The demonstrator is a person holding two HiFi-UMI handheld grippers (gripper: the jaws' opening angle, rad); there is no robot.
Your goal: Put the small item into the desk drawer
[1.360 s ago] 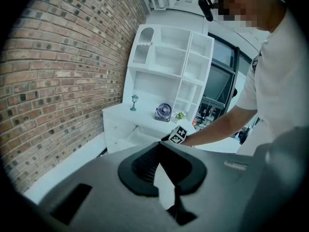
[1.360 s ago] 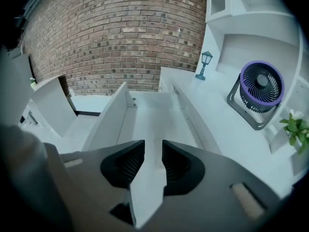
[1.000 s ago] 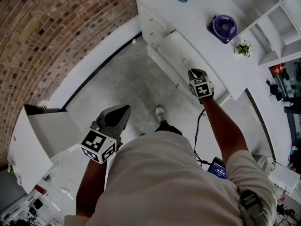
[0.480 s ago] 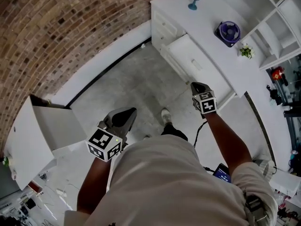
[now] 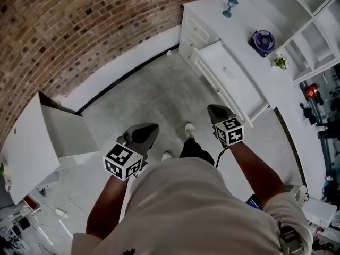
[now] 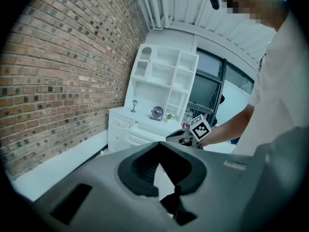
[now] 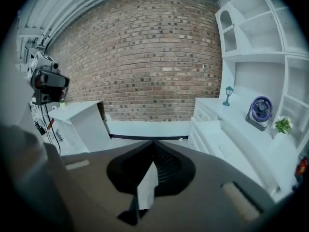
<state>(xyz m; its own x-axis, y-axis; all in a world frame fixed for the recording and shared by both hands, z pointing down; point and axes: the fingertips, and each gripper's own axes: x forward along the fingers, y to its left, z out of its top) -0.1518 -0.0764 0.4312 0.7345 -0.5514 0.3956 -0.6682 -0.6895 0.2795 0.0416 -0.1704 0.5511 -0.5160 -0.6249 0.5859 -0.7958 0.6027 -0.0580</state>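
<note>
The white desk (image 5: 241, 33) stands at the upper right with one drawer (image 5: 220, 60) pulled out; a small pale item (image 5: 228, 72) seems to lie inside it. My right gripper (image 5: 211, 108) hangs over the floor a short way in front of the drawer, shut, with nothing between its jaws. My left gripper (image 5: 154, 127) is lower left over the floor, also shut and empty. The right gripper view has the open drawer (image 7: 219, 141) to the right of the closed jaw tips (image 7: 153, 143). In the left gripper view the right gripper (image 6: 182, 135) shows ahead of the desk (image 6: 126, 124).
On the desk top stand a purple fan (image 5: 264, 40), a small blue lamp figure (image 5: 229, 6) and a little plant (image 5: 280, 62). A white cabinet (image 5: 32, 142) is at the left by the brick wall (image 5: 79, 31). The person's shoes (image 5: 189, 130) are on the grey floor.
The person has backed away from the desk, which has slid up and right in the head view. The right gripper has come off the drawer's front edge; the drawer stays open.
</note>
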